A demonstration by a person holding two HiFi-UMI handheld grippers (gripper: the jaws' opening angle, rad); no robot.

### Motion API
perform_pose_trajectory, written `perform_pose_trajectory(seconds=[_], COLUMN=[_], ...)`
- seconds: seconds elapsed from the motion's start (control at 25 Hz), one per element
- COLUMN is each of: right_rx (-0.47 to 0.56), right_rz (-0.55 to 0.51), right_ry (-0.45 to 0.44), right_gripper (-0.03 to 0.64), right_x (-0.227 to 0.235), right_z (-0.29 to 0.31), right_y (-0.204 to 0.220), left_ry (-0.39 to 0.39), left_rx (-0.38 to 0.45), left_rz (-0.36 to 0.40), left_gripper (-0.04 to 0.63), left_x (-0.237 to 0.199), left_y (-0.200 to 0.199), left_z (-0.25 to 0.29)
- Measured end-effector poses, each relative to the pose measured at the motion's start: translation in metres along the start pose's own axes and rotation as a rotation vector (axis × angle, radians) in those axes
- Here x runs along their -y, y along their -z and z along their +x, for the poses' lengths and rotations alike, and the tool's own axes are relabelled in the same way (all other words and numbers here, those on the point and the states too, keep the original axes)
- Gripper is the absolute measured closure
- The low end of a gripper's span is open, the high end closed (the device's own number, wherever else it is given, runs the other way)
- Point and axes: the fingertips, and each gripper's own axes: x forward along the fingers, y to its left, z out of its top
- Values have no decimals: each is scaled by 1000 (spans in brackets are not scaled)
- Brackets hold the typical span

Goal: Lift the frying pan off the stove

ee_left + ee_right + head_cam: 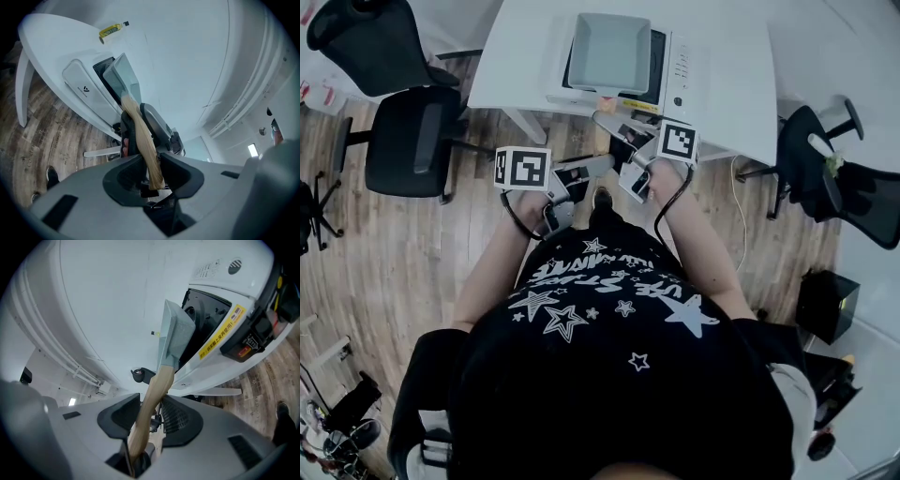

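Observation:
A square grey frying pan (609, 52) with a pale wooden handle sits over the white induction stove (680, 70) on the white table (731, 94). Whether the pan touches the stove, I cannot tell. Both grippers meet at the table's near edge. My left gripper (147, 161) is shut on the wooden handle (143, 140), with the pan (123, 77) straight ahead. My right gripper (150, 411) is also shut on the handle (154, 390), which runs up to the pan (172, 333). From above, the left gripper (598, 164) and right gripper (623, 131) cross under the pan's handle end.
A small yellow bottle (111, 30) lies on the table beyond the stove (84, 86). Black office chairs stand at the left (412, 141) and right (825, 178) of the table. A black box (825, 305) sits on the wooden floor at the right.

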Motion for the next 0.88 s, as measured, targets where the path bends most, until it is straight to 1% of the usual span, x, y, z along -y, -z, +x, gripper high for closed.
perform_pose_trajectory(seconds=[0.12,0.36,0.56,0.8,0.88], right_rx=[2,29,51,85,100], right_rz=[-15,-34,-40,-81,-94], right_ry=[-3,-26,-34,-26,-30], right_gripper=[474,474,472,471,471], right_x=[-6,-29,-37,-58,-65], right_z=[-1,-4,-8,-14,-23], right_y=[1,19,15,60,79], left_ry=[7,31,45,80,93], left_rx=[-1,-3,-17,-40,-50], left_rz=[9,42,57,92,107], left_gripper=[477,477,477,476,476], left_x=[4,21,30,45,51], left_y=[1,16,14,50,70], left_z=[-3,-19,-20,-54,-62])
